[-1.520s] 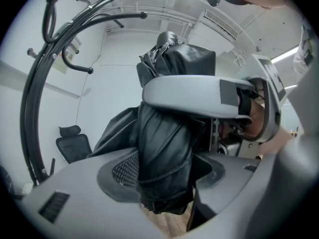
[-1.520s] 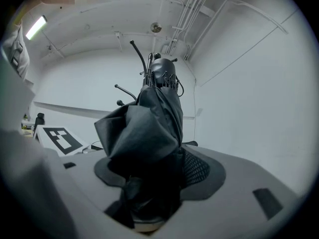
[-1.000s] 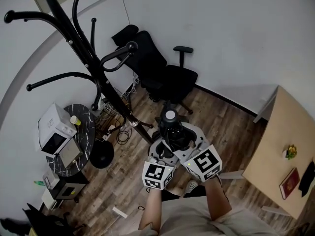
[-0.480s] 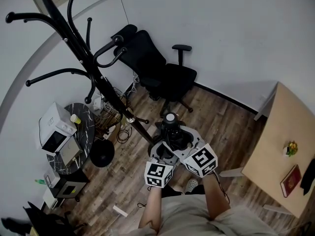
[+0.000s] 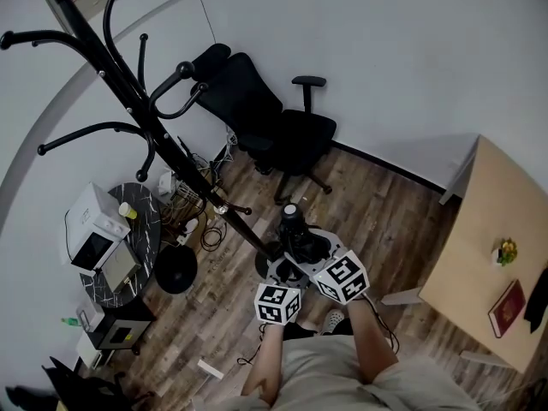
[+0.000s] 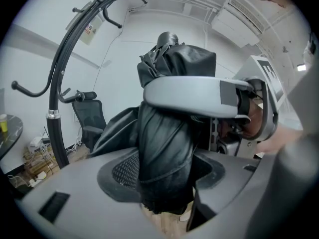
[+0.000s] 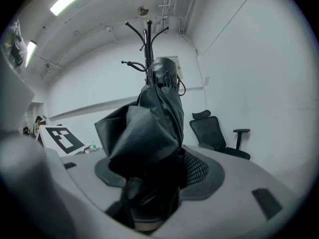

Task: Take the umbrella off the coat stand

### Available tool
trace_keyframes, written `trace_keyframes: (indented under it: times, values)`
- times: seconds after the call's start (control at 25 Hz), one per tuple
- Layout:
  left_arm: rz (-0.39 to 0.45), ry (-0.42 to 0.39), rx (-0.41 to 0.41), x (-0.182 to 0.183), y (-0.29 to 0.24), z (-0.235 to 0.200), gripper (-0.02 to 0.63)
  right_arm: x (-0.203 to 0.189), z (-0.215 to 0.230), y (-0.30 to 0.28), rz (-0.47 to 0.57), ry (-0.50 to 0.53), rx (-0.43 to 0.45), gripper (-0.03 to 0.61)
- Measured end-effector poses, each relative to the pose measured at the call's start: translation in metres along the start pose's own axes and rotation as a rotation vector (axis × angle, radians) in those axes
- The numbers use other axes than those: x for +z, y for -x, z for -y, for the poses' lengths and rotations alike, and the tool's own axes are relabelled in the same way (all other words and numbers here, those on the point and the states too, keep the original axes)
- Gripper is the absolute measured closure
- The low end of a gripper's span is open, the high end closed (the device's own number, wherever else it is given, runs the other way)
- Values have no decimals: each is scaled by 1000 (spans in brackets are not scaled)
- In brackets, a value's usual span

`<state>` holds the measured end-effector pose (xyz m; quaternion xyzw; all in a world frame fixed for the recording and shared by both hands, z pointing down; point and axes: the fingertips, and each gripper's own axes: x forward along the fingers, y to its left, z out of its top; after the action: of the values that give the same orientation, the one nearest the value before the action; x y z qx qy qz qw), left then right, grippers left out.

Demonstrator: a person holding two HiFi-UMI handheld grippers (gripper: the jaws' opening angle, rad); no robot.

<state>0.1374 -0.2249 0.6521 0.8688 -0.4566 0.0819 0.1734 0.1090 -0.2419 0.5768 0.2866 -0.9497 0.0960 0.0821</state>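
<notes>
We grip the folded black umbrella (image 5: 294,226) with both tools. The left gripper (image 5: 286,272) and right gripper (image 5: 318,252) each have their jaws partly closed, clamped on its bundled fabric. It hangs off the hooks of the coat stand (image 5: 144,116) — low over the wooden floor (image 5: 377,221), near the stand's foot.

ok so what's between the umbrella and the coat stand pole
Only a strip of bare wood floor, as the head view shows; the umbrella is clear of the coat stand pole.
</notes>
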Motion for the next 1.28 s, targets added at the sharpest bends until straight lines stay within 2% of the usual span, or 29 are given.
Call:
trace_keyframes:
  times: [0.72, 1.28]
  values:
    - [-84, 57, 2, -46, -1, -1, 348, -46, -1, -4, -56, -87, 7, 302]
    - [-94, 70, -5, -53, -13, 6, 347, -57, 9, 1, -84, -83, 11, 304]
